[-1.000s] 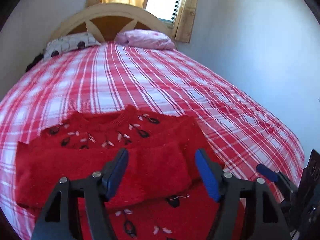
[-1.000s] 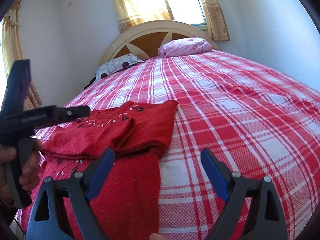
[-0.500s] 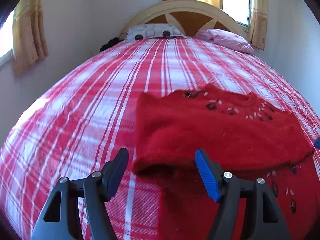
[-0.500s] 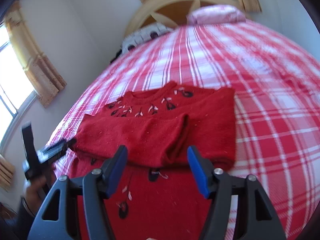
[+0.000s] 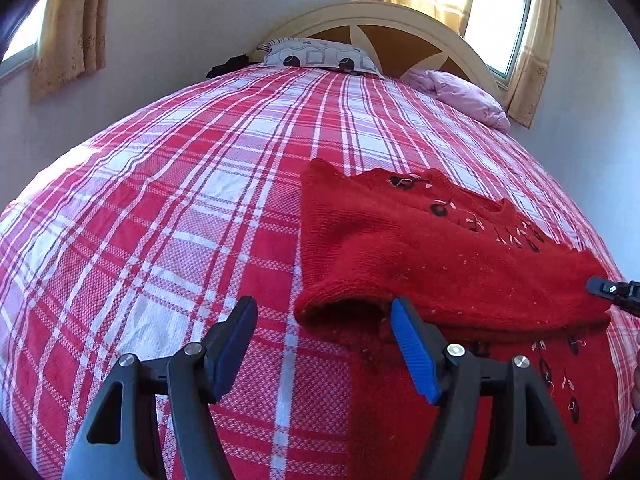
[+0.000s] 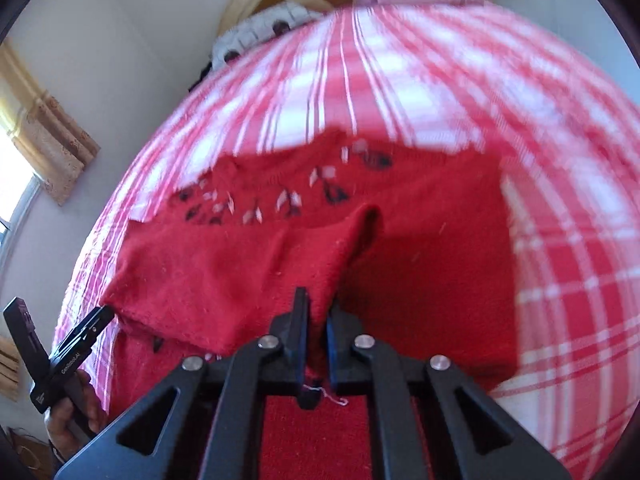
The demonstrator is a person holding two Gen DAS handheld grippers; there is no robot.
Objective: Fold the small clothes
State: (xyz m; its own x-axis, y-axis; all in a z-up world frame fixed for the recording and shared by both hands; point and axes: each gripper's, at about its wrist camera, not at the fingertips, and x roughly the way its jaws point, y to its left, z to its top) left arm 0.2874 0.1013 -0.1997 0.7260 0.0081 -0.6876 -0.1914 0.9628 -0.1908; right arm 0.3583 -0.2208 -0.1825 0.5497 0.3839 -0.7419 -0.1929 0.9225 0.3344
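A small red knitted sweater (image 5: 432,252) with black and white motifs lies on the red plaid bed, both sleeves folded across its chest. My left gripper (image 5: 324,344) is open, its blue pads level with the sweater's left folded edge. My right gripper (image 6: 318,320) is shut on the folded sleeve edge of the sweater (image 6: 248,268) near its middle. The right gripper's tip (image 5: 612,292) shows at the right edge of the left wrist view. The left gripper's body (image 6: 68,356) and the hand holding it show at lower left in the right wrist view.
The bed (image 5: 168,208) has a red and white plaid cover, a patterned pillow (image 5: 320,54), a pink pillow (image 5: 468,94) and a curved headboard (image 5: 400,24). Walls stand close on both sides, with curtained windows (image 5: 500,12).
My right gripper moved in and down and closed on the folded sleeve edge. My left gripper swung left to the sweater's left edge and stays open.
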